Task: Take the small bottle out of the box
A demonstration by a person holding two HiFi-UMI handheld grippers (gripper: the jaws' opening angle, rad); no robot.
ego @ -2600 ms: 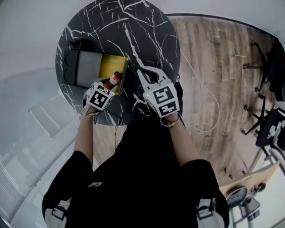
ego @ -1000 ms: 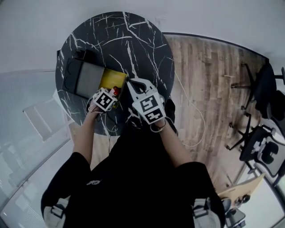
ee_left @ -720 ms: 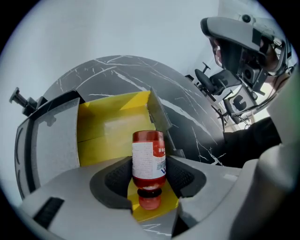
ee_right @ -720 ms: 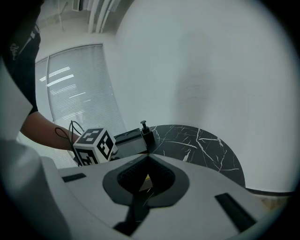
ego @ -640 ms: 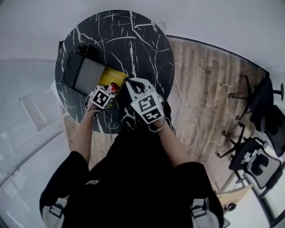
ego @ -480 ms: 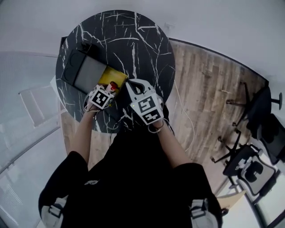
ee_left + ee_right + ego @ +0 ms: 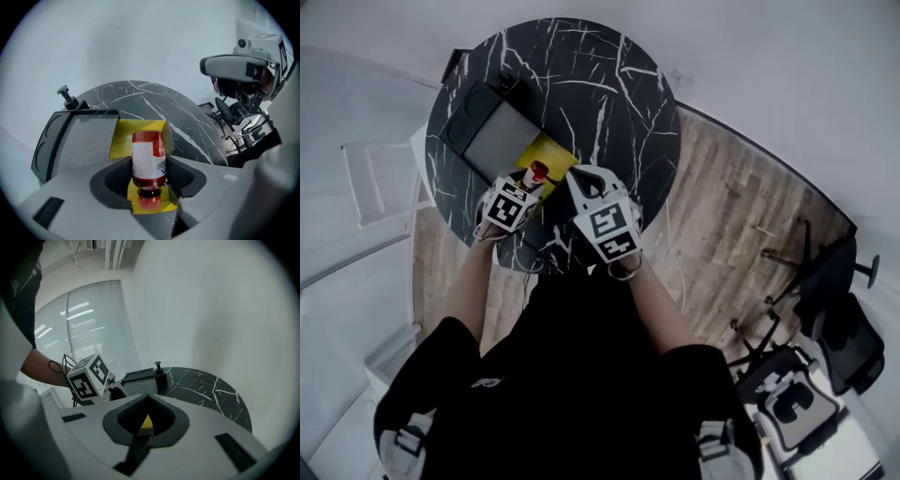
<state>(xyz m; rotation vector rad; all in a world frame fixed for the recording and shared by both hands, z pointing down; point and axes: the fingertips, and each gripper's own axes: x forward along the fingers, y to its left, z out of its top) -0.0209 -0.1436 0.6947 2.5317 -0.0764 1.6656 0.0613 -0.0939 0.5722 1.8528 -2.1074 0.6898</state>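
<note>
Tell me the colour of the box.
The box is yellow; the left gripper view shows it best.

No words or numbers can be read. The small bottle (image 7: 149, 139) carries a white label (image 7: 145, 160) with fine print and a blue mark at its 5 o'clock corner, all too small to read. The left gripper (image 7: 529, 184) and right gripper (image 7: 587, 178) bear only black-and-white square markers (image 7: 506, 212).
</note>
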